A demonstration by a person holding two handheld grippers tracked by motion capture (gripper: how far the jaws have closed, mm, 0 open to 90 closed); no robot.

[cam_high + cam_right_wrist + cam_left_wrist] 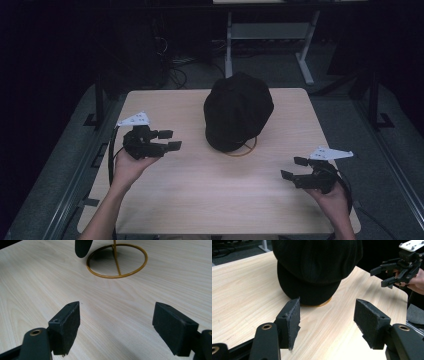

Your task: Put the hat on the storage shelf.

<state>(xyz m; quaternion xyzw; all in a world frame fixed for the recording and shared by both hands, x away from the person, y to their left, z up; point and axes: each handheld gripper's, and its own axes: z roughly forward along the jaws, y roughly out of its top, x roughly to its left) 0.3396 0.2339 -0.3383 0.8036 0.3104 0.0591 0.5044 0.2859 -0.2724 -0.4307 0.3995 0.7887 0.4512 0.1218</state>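
Black cap [238, 111] sits centre-top of the high view on a gold wire stand [246, 148], ring base flat on the desk [200, 200]. In the right gripper view the ring [117, 261] is at top centre w/ the cap edge [82, 247] above it. Left hand-held gripper [167, 140] at frame left, jaws apart, nothing between, pointing twd the cap. Right hand-held gripper [293, 168] at lower right, jaws also apart & empty, well apart from the stand.

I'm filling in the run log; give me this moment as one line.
left gripper: open, held off table | right gripper: open, held off table | black cap: on gold wire stand, untouched
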